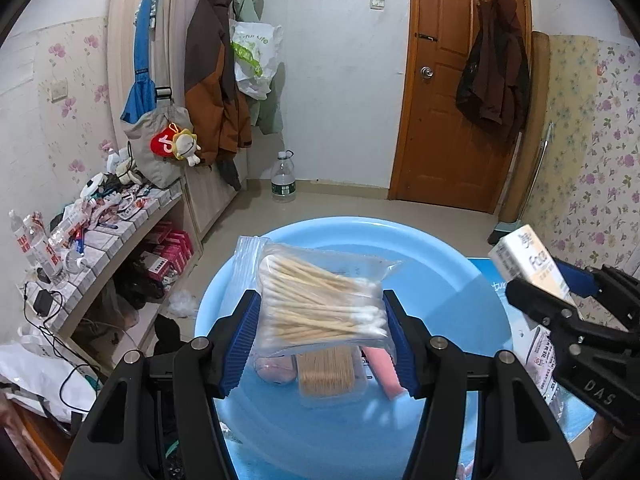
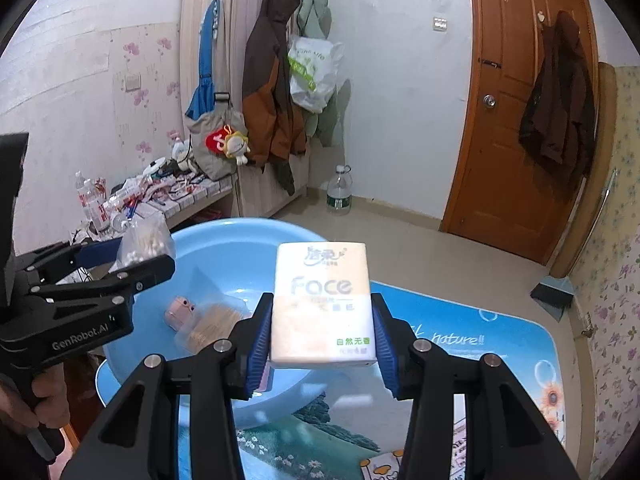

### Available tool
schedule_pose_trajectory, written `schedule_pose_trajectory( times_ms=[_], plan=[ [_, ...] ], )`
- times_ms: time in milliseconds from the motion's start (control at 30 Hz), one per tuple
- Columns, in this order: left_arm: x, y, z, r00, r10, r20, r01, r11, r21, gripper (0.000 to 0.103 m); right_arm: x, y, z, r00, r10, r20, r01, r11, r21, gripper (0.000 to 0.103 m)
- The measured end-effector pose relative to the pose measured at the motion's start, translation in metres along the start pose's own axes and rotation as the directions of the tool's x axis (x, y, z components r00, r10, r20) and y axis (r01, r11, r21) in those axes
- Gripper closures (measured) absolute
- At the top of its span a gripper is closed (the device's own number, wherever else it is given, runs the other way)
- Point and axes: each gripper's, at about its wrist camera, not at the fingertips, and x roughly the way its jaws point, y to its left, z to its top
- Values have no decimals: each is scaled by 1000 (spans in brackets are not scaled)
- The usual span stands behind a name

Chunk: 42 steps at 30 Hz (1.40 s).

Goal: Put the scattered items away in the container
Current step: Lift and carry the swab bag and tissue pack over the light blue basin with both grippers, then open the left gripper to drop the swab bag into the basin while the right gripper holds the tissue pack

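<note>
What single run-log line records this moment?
left gripper: shut on cotton swab bag | right gripper: shut on tissue pack | both over blue basin | release: not yet

Basin: smooth, glossy light-blue plastic. Swab bag: clear, crinkled plastic film; wooden sticks with white cotton tips inside. Tissue pack: soft, slightly glossy plastic wrap. Gripper pads: ribbed blue rubber or plastic, on matt black plastic arms. Door: varnished wood, semi-gloss.
</note>
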Motion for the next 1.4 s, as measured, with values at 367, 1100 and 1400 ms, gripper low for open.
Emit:
schedule_pose_trajectory(
  times_ms=[367, 1100, 1400],
  plan=[
    [9, -3, -10, 1000, -13, -25, 13, 1000, 12, 45, 24, 13, -12, 999, 14, -37, -14, 1000, -15, 56],
    [17, 1, -15, 999, -12, -47, 13, 1000, 14, 45, 26, 21, -26, 998, 30, -56, -32, 999, -26, 56],
    [17, 2, -17, 999, -12, -51, 13, 1000, 15, 45, 28, 26, -30, 997, 42, -67, -44, 998, -35, 56]
  ],
)
